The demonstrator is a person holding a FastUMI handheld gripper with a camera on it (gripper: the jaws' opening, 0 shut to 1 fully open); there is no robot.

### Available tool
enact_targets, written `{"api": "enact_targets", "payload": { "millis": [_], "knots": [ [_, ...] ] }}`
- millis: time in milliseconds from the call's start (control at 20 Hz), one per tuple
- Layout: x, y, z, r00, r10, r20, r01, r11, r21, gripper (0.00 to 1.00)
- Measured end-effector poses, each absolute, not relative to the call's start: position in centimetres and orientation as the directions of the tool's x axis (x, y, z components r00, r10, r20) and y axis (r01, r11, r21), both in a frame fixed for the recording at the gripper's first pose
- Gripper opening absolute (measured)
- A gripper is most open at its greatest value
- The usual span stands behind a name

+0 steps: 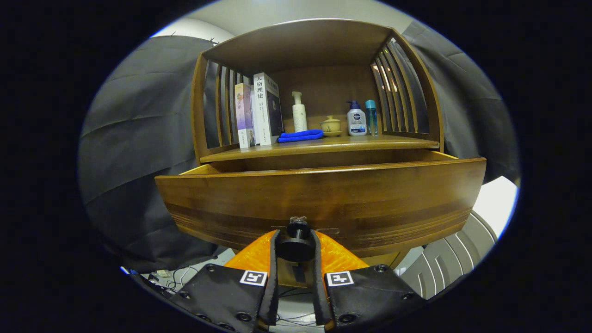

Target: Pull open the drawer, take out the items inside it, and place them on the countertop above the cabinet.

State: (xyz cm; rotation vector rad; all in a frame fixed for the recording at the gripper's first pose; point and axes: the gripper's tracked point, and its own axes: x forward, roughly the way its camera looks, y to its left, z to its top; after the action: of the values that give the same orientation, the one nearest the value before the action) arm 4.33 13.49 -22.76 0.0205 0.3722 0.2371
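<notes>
Strong fisheye distortion bows the drawer front (319, 203) outward and curves the cabinet (319, 83) sides inward. Soft, even overhead light leaves the shelf contents sharp, while the drawer's underside falls into shadow. A warm sheen glows at the wood's centre. The near gripper (296, 243), its fingers closed against the knob (297, 240), looks slightly soft-focused.

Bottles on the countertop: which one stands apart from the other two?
The white pump bottle, alone beside the books behind the blue cloth. The blue-capped pump bottle and teal bottle stand together past the lidded cup.
</notes>
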Motion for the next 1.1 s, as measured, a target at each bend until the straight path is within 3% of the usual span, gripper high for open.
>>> {"api": "enact_targets", "payload": {
  "millis": [800, 1100],
  "knots": [
    [-1.4, 13.5, -22.7, 0.890, 0.280, -0.360, -0.288, 0.957, 0.032, 0.33],
    [-1.7, 12.6, -17.8, 0.916, 0.334, -0.223, -0.344, 0.939, -0.006, 0.66]
  ]
}}
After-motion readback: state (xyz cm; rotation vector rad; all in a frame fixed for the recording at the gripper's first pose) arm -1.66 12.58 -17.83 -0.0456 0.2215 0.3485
